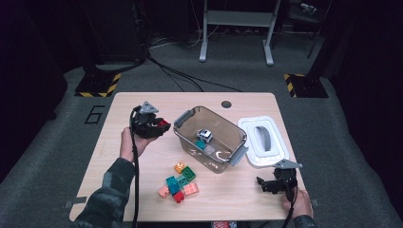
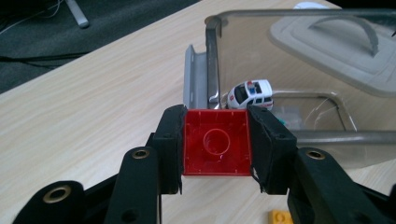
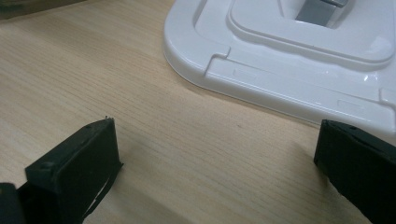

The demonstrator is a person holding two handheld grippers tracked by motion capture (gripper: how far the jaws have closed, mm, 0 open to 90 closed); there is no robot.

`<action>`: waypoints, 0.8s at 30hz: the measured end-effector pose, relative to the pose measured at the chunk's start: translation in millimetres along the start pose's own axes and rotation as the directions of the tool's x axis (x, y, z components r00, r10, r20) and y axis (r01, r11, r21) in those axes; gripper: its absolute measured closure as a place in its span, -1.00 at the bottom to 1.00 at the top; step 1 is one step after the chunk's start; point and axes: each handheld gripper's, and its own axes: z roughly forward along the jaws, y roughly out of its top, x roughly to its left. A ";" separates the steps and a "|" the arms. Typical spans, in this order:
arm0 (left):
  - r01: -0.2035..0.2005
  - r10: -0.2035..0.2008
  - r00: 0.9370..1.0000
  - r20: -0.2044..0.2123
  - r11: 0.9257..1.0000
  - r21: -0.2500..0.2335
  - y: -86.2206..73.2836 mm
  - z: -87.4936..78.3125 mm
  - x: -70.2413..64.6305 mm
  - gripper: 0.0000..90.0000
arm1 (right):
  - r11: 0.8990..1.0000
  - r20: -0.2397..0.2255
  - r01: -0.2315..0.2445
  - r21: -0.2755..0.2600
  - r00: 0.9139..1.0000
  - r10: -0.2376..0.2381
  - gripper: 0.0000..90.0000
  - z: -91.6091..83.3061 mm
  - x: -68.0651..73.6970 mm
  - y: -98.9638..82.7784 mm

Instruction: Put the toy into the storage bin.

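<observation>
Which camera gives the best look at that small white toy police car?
The left gripper view: the small white toy police car appears large through the clear plastic bin, its roof lights visible. The high view shows it tiny inside the bin.

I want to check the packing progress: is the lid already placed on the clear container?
No. The white lid lies flat on the table beside the open container, which holds a toy car.
</observation>
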 end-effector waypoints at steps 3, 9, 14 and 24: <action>-0.018 0.018 1.000 0.004 1.000 -0.006 10.4 5.3 -4.6 0.32 | 1.000 0.000 -0.001 0.000 1.000 0.001 -1.00 0.0 0.0 0.0; -0.037 0.037 0.999 0.016 0.999 -0.003 18.0 13.4 -9.8 0.32 | 1.000 0.000 0.000 0.000 1.000 0.000 -1.00 0.0 0.0 0.0; -0.056 0.056 0.998 0.029 0.998 0.005 24.4 21.7 -15.6 0.32 | 1.000 0.000 0.000 0.000 1.000 0.000 -1.00 0.0 0.0 0.0; -0.053 0.051 0.997 0.063 0.998 0.040 25.6 46.8 -24.1 0.31 | 1.000 -0.001 -0.002 0.001 1.000 0.002 -1.00 -0.1 0.1 0.0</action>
